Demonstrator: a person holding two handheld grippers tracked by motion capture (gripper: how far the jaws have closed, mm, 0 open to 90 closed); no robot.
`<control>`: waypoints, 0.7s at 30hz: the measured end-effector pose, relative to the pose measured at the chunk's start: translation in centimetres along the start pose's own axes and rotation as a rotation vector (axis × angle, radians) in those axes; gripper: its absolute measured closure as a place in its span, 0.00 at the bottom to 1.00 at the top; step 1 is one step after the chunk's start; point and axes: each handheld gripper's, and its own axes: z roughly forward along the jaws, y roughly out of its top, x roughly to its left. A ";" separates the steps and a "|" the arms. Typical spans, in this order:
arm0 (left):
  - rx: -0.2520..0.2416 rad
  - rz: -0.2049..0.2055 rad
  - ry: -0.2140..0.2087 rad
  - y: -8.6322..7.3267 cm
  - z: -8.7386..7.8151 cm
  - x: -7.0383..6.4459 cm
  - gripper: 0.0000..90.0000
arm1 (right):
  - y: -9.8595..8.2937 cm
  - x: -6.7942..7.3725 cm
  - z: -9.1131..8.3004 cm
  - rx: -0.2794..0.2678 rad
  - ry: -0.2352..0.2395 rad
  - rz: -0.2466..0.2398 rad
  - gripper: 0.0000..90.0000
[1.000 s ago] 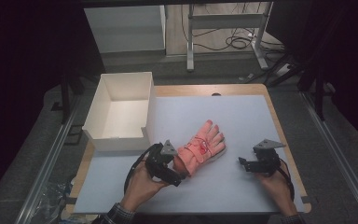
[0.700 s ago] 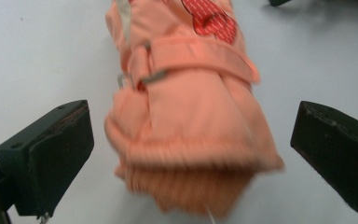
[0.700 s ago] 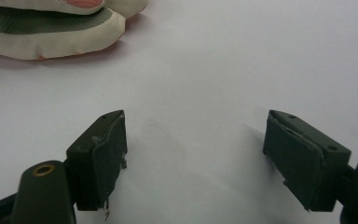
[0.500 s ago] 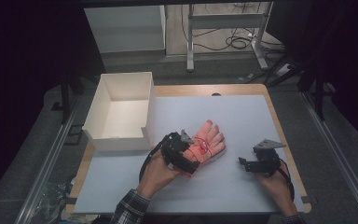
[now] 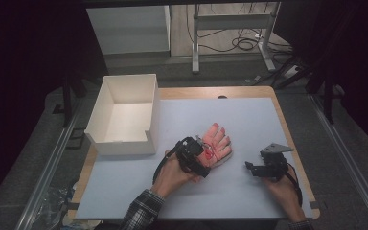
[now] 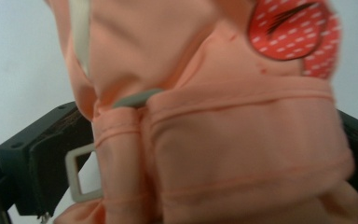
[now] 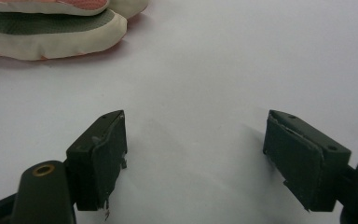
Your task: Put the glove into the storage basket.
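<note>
A peach glove (image 5: 217, 140) with red markings lies flat on the pale blue mat, fingers pointing away from me. My left gripper (image 5: 199, 156) sits over its cuff end. In the left gripper view the two black jaws stand wide apart on either side of the glove's cuff (image 6: 242, 154), so the left gripper (image 6: 205, 154) is open around it. A grey buckle (image 6: 77, 175) shows by the left jaw. My right gripper (image 5: 252, 168) rests on the mat right of the glove, open with nothing between its fingers (image 7: 196, 154). The glove's cream and grey edge (image 7: 51, 32) lies well ahead of it.
A white open box (image 5: 149, 120) stands at the table's left, just beyond the mat's left edge. The mat (image 5: 249, 115) covers most of the wooden table. Table legs and cables sit on the floor beyond the far edge.
My left gripper has moved forward and right, from near the glove's cuff to over it, with the jaws now astride the cuff. The right gripper has stayed put.
</note>
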 end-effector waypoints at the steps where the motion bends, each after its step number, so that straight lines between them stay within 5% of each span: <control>1: 0.002 -0.001 0.000 -0.1 0.2 0.0 0.01 | 0.0 0.0 0.0 0.000 0.000 0.001 0.24; 8: 0.058 0.043 0.010 -0.5 1.2 -0.4 0.12 | 0.0 0.0 0.0 0.000 0.000 0.001 0.24; 21: 0.055 0.071 0.004 -0.3 0.2 -0.8 0.45 | 0.0 0.0 0.0 0.000 0.000 0.002 0.24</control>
